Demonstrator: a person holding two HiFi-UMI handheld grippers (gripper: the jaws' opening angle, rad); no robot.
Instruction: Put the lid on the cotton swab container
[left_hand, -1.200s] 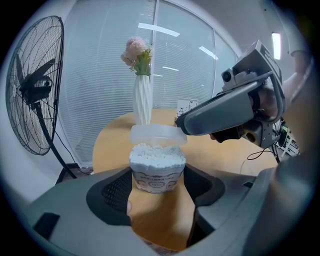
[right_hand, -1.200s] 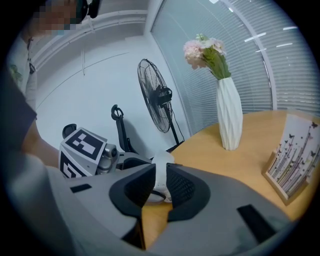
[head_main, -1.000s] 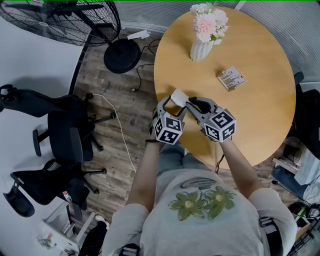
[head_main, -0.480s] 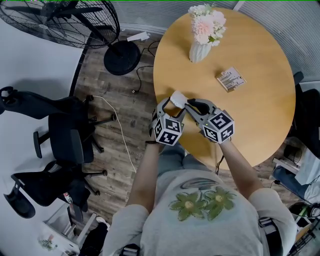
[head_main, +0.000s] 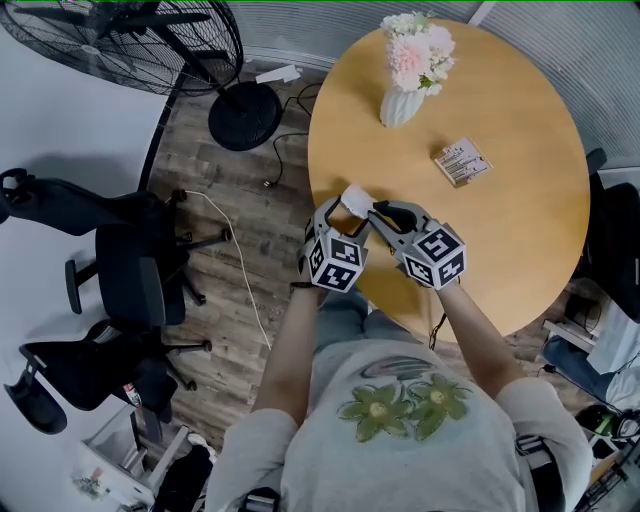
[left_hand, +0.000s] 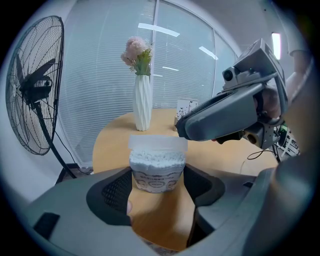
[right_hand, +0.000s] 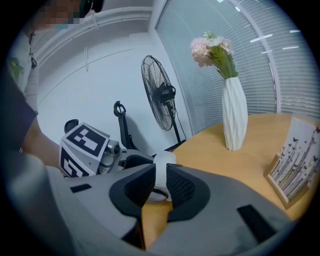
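Translucent plastic, thin-walled, packed with white swab heads: cotton swab container (left_hand: 157, 175), upright at lower centre of the left gripper view, on or just over the wooden table (left_hand: 220, 155) near its front-left edge. Capped by a frosted lid (left_hand: 157, 142), level and seemingly down on the rim, though not provably pressed home.

Likely light, stiff at the rim, springy in the wall, smooth enough to slip. Best held low on the body from both sides, with the lid taken by its edge or pushed flat from above.

Clamped that way by the left gripper (left_hand: 157, 186), jaws wide apart with both ribbed pads against the tub's sides. Pinched at the lid's right edge by the right gripper (right_hand: 160, 172), jaws almost together with the white piece between the tips — looks like a grip, not a mere touch. Risk of bowing the wall and popping the lid askew with too hard a squeeze.

Farther back, upper centre of the left gripper view: white ribbed vase (left_hand: 142, 102) of pink flowers, well apart. Right of it in the head view — small printed card box (head_main: 462, 161).
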